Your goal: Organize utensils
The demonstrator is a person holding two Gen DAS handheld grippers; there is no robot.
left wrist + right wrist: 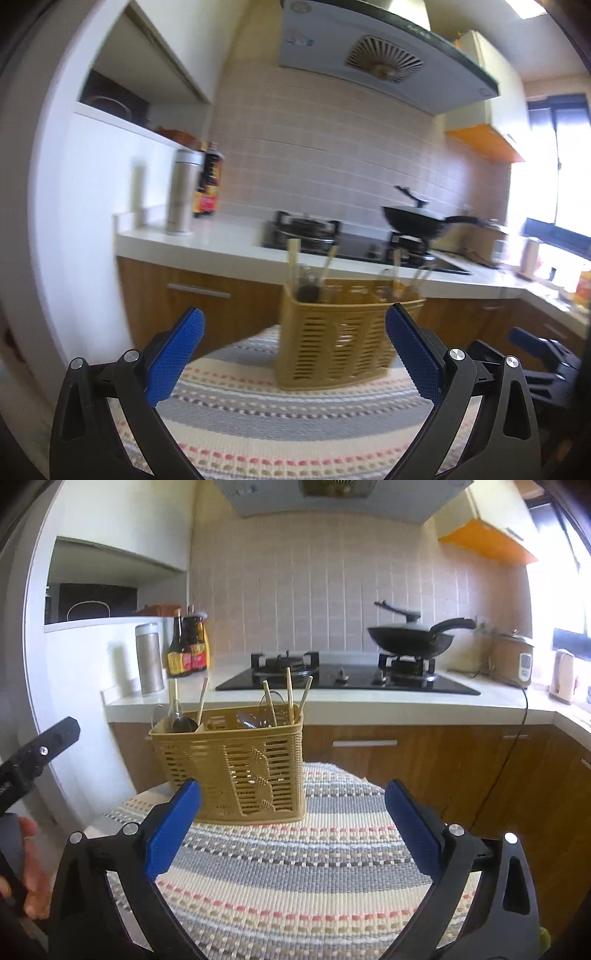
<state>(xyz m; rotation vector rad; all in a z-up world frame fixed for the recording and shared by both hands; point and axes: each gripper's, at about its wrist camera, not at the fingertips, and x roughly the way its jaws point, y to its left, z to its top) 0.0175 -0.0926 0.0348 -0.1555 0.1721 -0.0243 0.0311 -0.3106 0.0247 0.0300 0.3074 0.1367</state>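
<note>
A kitchen counter [369, 701] is seen across the back, with a two-burner hob [343, 679] set into it; one wok [410, 640] is parked on the right burner, lid on – out of the way, unrelated to the task by the look of it. In front, a round table is covered by a striped woven mat [295, 867], probably laid to keep things from sliding.

One yellow slatted utensil basket [236, 764] stands upright on the far part of the mat, near its left edge in the right wrist view. It is divided into compartments; utensils [273, 709] are stood handle-up in them, so they can be grabbed from above. About five thin pale sticks, likely chopsticks, are counted, plus a dark ladle-like piece on the left and some metal pieces that cannot be counted – too blurred.

Against the left wall, one steel flask [149, 659] and two dark sauce bottles [188, 646] are kept.

Two tongs are counted. The left gripper [295, 354] is released, blue pads spread wide, nothing between them, aimed at the basket. The right gripper [291, 827] is likewise released and empty, basket just beyond its left pad. The sorting is judged done or nearly done.
</note>
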